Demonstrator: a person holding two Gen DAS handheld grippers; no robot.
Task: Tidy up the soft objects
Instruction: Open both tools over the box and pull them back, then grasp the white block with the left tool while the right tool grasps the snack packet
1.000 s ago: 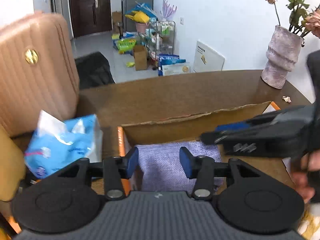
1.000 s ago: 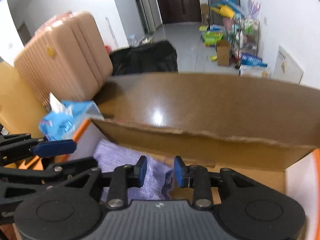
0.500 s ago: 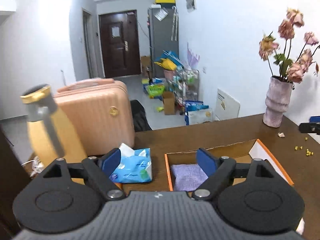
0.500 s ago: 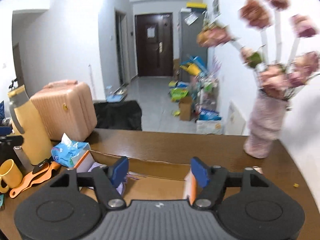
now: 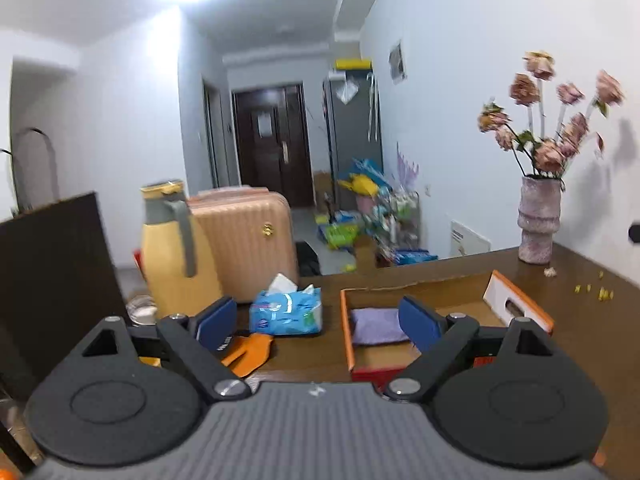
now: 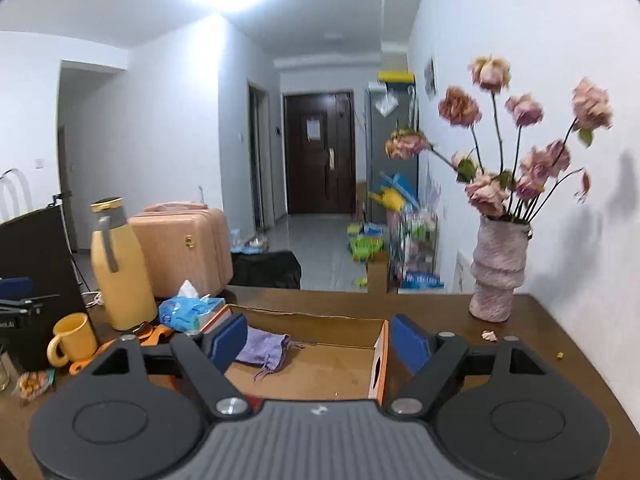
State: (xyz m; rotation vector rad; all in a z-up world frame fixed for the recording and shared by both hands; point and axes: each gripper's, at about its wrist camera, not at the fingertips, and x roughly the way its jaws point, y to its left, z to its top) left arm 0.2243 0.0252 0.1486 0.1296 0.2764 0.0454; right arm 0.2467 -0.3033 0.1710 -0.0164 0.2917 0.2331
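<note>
1. Both claws are held high above the table, both empty. Left gripper (image 5: 316,320) has its jaws wide apart, right gripper (image 6: 320,338) the same, nothing between the pads of either.
2. Task thing: one purple cloth pouch (image 6: 262,346) lies flat inside the cardboard box (image 5: 448,286), at the box's left end, drawstrings trailing toward the middle. The left view shows the same pouch (image 5: 376,326) against the orange left wall.
3. We judge the step as between items: the pouch looks placed, and no claw is on anything.
4. One soft candidate remains outside the box: the blue tissue pack (image 5: 286,312), on the table just left of the box, a tissue sticking out on top. It also shows in the right view (image 6: 192,312).
5. The next move, we guess, calls for lowering one claw, probably the left since it is nearer, over the pack, jaws spanning its short side, closing lightly so it does not crush, then lifting it over the box wall.
6. Counts: one box, one pouch, one tissue pack, two grippers.
7. Others: one yellow thermos jug (image 6: 120,268), one yellow mug (image 6: 74,338), one orange flat tool (image 5: 250,350) (type unclear), one vase of dried roses (image 6: 498,268), one pink suitcase (image 5: 244,244) behind the table.
8. The box has plenty of bare floor right of the pouch.
</note>
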